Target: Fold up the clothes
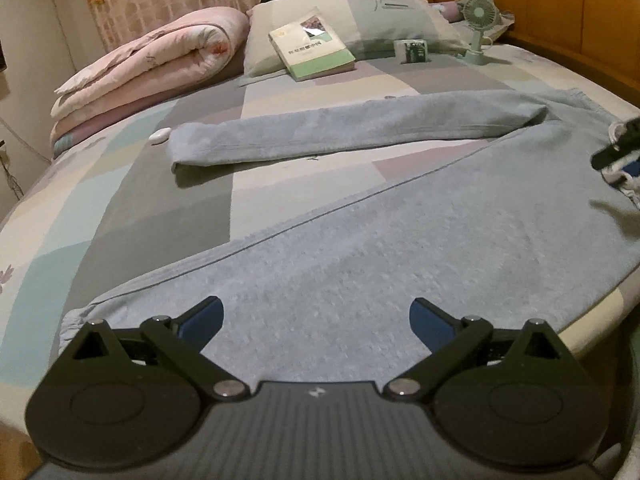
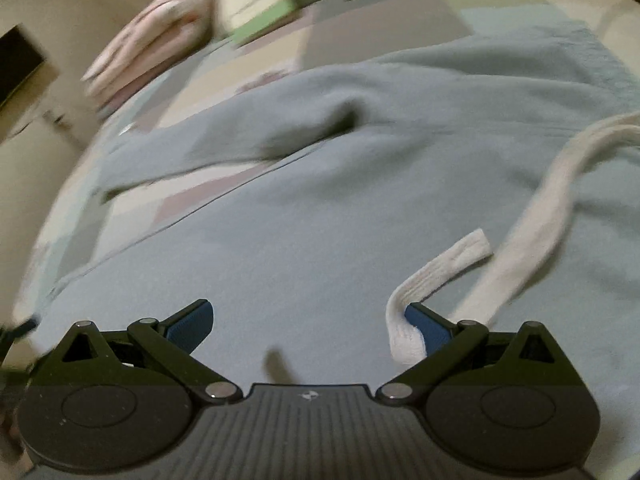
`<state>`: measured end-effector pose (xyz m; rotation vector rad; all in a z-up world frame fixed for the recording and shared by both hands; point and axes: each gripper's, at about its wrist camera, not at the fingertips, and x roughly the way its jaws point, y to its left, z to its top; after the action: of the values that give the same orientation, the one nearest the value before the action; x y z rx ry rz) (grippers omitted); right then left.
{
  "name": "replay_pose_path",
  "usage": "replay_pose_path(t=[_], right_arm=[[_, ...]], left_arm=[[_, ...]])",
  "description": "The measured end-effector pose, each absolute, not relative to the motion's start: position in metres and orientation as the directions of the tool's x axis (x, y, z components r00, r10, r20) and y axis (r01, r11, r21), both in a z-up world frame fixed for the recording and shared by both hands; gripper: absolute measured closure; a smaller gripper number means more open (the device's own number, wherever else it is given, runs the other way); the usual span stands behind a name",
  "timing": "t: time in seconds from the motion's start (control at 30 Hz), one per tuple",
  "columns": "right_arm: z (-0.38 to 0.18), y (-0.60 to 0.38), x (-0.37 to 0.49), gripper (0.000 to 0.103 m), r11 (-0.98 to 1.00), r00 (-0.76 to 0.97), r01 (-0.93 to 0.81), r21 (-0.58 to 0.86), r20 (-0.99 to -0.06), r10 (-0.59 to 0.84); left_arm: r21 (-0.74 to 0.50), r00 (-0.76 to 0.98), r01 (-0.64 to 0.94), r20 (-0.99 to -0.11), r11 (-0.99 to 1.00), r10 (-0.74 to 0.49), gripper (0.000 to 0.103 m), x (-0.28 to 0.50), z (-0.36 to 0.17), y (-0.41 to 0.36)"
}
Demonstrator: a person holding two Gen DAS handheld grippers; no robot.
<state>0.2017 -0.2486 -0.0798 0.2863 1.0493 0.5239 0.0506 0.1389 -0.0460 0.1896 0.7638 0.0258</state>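
In the left wrist view, the grey-blue trousers (image 1: 400, 220) lie spread on the bed (image 1: 120, 184), one leg pointing away toward the pillow (image 1: 352, 20) and a book (image 1: 312, 54). The left gripper (image 1: 316, 320) hovers over the near leg, jaws wide apart and holding nothing. In the blurred right wrist view, the right gripper (image 2: 308, 320) is also wide open above the waist area; a white drawstring (image 2: 440, 272) lies draped against one finger, not clamped. The fold seems not yet begun; next, each gripper probably needs to close on an edge.

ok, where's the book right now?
Left wrist view, top centre: the book leans against the pillow, between the folded pink quilt and the small fan.
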Motion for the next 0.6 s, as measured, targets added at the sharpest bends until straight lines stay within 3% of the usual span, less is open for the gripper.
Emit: replay_pose_path(t=[0.23, 0.6], right_arm=[[-0.063, -0.211, 0.163, 0.0, 0.782, 0.335, -0.476, 0.402, -0.739, 0.584], [-0.07, -0.224, 0.15, 0.0, 0.877, 0.475, -0.361, 0.318, -0.746, 0.466]], left_arm=[[0.178, 0.726, 0.061, -0.683, 0.982, 0.079, 0.004, 0.05, -0.045, 0.135], [0.128, 0.641, 0.056, -0.765, 0.99, 0.062, 0.004, 0.062, -0.078, 0.146]])
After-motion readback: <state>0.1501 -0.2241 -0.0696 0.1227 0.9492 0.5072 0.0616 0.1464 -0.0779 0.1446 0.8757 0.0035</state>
